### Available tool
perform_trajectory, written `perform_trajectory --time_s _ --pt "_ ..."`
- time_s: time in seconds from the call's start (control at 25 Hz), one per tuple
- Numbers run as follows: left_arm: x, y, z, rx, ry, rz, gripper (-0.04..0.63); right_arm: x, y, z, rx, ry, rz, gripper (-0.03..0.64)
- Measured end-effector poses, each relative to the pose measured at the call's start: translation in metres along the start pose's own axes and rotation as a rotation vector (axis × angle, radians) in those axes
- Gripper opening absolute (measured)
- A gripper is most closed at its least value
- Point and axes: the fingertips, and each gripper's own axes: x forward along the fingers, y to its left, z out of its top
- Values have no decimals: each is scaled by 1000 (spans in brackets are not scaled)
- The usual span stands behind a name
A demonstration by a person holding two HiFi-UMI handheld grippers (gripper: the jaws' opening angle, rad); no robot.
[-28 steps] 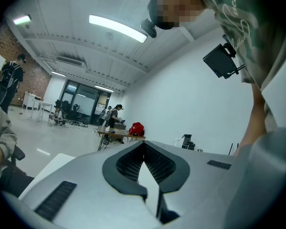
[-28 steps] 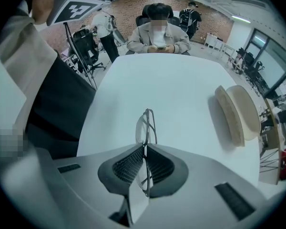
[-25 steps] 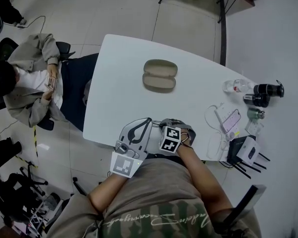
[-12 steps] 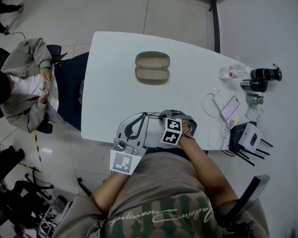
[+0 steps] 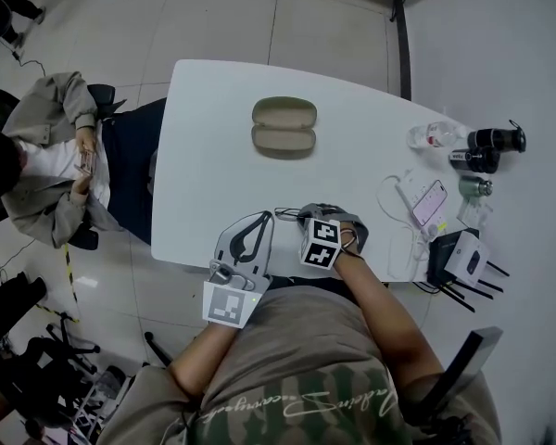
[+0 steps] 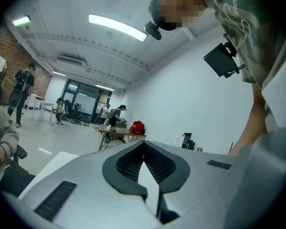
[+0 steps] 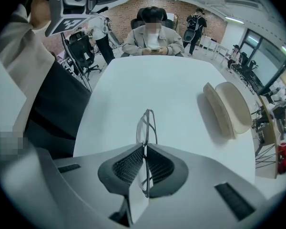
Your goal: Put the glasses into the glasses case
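Observation:
The beige glasses case [image 5: 284, 127] lies open on the white table [image 5: 213, 165], toward its far side; it shows again as the case [image 7: 229, 109] at the right of the right gripper view. My right gripper [image 5: 295, 218] is at the table's near edge, shut on the thin-framed glasses [image 7: 147, 122], which stick out past its tips above the tabletop. The glasses [image 5: 286, 214] show only faintly in the head view. My left gripper [image 5: 259, 222] is just left of the right one, its jaws together with nothing between them. In its own view the left gripper [image 6: 144, 145] points up at the room.
A person [image 5: 46, 156] with a phone sits at the table's left end. At the right end lie a smartphone [image 5: 430, 201], white cables [image 5: 396, 213], a router [image 5: 463, 269], a clear bottle [image 5: 433, 135] and black lens-like cylinders [image 5: 496, 141].
One second ago the head camera framed the table a little differently. Both grippers have stayed near the front edge, the right one still holding the glasses.

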Motion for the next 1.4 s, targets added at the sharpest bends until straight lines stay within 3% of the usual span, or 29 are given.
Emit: perform_trajectory --time_s 0.2,0.36,0.84,1.0,1.4 --pt "7 -10 11 163 -19 -36 6 -4 -3 1 4 -14 3 37" --pt "10 -7 6 80 3 -29 6 -4 -5 -2 -2 -10 2 37" --pt "13 -8 0 70 25 -17 6 -8 -11 -8 1 -12 11 37" --pt "19 -11 -11 5 72 -31 6 -9 -14 -10 5 -16 6 37" --pt "21 -17 -17 -13 74 -41 6 -11 -20 -14 -1 -17 -4 37"
